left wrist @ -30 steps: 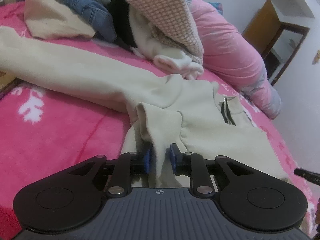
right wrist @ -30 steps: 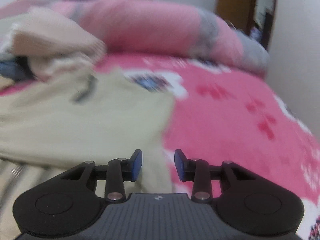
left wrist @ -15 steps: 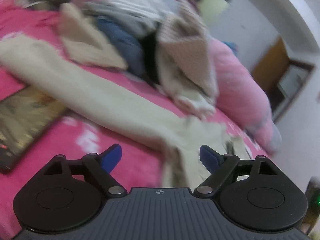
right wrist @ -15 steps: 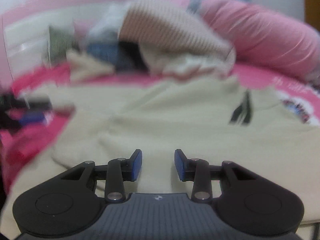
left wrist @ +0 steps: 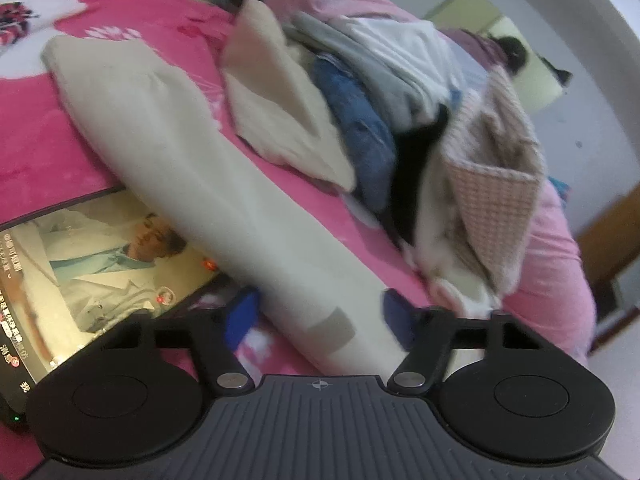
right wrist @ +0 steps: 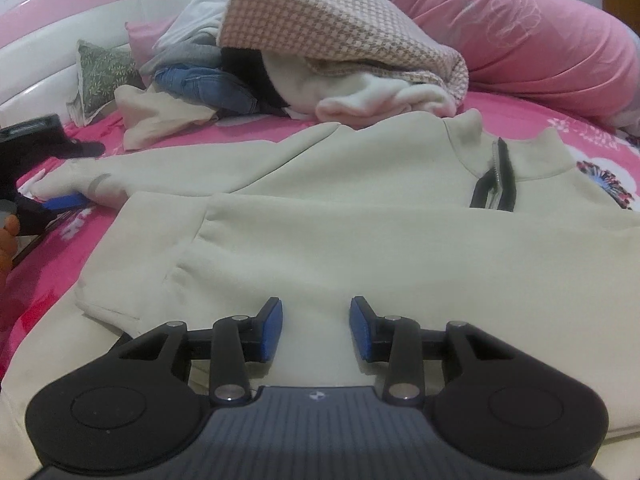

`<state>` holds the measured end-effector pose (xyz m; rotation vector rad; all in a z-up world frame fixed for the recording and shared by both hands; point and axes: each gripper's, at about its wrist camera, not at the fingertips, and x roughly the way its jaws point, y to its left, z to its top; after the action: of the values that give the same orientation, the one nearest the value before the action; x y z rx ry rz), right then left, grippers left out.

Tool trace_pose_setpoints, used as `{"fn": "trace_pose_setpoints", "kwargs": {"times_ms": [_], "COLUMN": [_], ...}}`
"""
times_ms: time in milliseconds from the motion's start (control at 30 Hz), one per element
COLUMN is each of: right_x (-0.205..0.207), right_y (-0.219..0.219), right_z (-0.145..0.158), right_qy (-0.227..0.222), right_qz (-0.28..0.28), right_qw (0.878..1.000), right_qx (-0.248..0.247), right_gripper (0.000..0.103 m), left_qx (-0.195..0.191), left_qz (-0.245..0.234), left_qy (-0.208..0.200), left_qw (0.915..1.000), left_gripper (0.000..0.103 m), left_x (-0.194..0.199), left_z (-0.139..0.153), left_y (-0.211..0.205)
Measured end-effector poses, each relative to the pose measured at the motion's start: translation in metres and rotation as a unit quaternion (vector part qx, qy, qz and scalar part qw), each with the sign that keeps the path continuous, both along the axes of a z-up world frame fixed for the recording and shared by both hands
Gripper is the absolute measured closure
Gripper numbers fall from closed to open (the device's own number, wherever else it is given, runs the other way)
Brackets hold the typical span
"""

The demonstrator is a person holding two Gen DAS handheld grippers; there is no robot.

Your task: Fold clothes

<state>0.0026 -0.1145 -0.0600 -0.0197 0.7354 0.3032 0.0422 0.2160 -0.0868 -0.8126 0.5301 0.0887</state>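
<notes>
Lying spread across the pink bedspread point(right wrist: 520, 104), the cream sweatshirt point(right wrist: 360, 216) has one sleeve point(left wrist: 192, 168) stretched out beside a lit tablet point(left wrist: 92, 268). The left gripper point(left wrist: 316, 316) straddles that sleeve, its jaws closing with the cloth between them but not yet pinched. The right gripper point(right wrist: 316, 328) hovers over the sweatshirt's body, jaws parted and gripping nothing, before a pile of clothes point(right wrist: 304, 48).

Left gripper point(left wrist: 318, 316) jaws closing, right gripper point(right wrist: 316, 328) jaws parted, both tilted downward
</notes>
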Motion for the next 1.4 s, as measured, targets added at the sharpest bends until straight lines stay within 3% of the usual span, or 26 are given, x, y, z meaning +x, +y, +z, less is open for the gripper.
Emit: {"fn": "trace_pose_setpoints", "kwargs": {"times_ms": [33, 100, 167, 233, 300, 367, 433, 500, 567, 667, 733, 800, 867, 1067, 1167, 1300, 1400], "right_x": [0.000, -0.001, -0.001, -0.002, -0.002, -0.003, -0.003, -0.003, -0.003, -0.004, -0.004, -0.004, -0.003, -0.002, -0.006, -0.012, -0.006], "right_y": [0.001, 0.002, 0.001, 0.001, 0.001, 0.001, 0.000, -0.001, -0.003, -0.004, -0.004, -0.006, -0.009, -0.024, -0.028, -0.021, 0.013], "right_z": [0.000, 0.000, 0.000, -0.001, -0.001, -0.001, -0.002, -0.002, -0.002, -0.002, -0.002, -0.002, -0.001, 0.004, 0.019, 0.060, 0.096], "right_qy": [-0.001, -0.003, -0.004, -0.005, -0.007, -0.008, -0.010, -0.010, -0.010, -0.011, -0.010, -0.009, -0.007, 0.012, 0.014, -0.030, -0.070], "right_qz": [0.000, -0.001, -0.002, -0.002, -0.002, -0.003, -0.003, -0.003, -0.003, -0.004, -0.004, -0.004, -0.003, -0.018, -0.034, -0.028, 0.037], "right_qw": [1.000, 1.000, 1.000, 1.000, 1.000, 1.000, 1.000, 1.000, 1.000, 1.000, 1.000, 1.000, 0.999, 0.997, 0.998, 0.999, 0.997], "right_qx": [-0.001, -0.003, -0.002, 0.000, 0.000, 0.001, 0.003, 0.008, 0.012, 0.017, 0.021, 0.027, 0.039, 0.074, 0.055, 0.025, 0.011], "right_gripper": [0.063, 0.063, 0.063, 0.063, 0.063, 0.063, 0.063, 0.063, 0.063, 0.062, 0.062, 0.062, 0.060, 0.060, 0.054, 0.053, 0.046], "left_qx": [0.003, 0.002, 0.015, 0.070, 0.144, 0.221, 0.292, 0.351, 0.364, 0.351, 0.338, 0.326, 0.316, 0.332, 0.345, 0.340, 0.328], "left_qz": [0.013, 0.037, 0.049, 0.048, 0.022, -0.042, -0.137, -0.233, -0.296, -0.351, -0.361, -0.368, -0.376, -0.389, -0.388, -0.399, -0.401], "left_qy": [0.010, 0.028, 0.017, -0.009, -0.061, -0.119, -0.161, -0.185, -0.175, -0.139, -0.138, -0.143, -0.150, -0.160, -0.147, -0.136, -0.125], "left_qw": [0.9999, 0.9989, 0.9985, 0.9963, 0.9874, 0.9670, 0.9329, 0.8879, 0.8656, 0.8565, 0.8581, 0.8589, 0.8584, 0.8444, 0.8418, 0.8405, 0.8461], "left_gripper": [0.060, 0.084, 0.092, 0.094, 0.095, 0.095, 0.095, 0.091, 0.084, 0.071, 0.063, 0.044, 0.037, 0.034, 0.034, 0.034, 0.034], "left_x": [0.002, 0.005, 0.004, 0.007, 0.009, 0.010, 0.005, -0.003, -0.013, -0.024, -0.032, -0.041, -0.049, -0.069, -0.070, -0.070, -0.068], "left_z": [-0.001, -0.003, 0.002, 0.017, 0.040, 0.062, 0.075, 0.079, 0.069, 0.048, 0.040, 0.038, 0.037, 0.028, 0.017, 0.007, 0.002], "left_y": [0.001, 0.002, -0.002, -0.017, -0.044, -0.080, -0.121, -0.162, -0.187, -0.202, -0.198, -0.192, -0.185, -0.177, -0.179, -0.180, -0.177]}}
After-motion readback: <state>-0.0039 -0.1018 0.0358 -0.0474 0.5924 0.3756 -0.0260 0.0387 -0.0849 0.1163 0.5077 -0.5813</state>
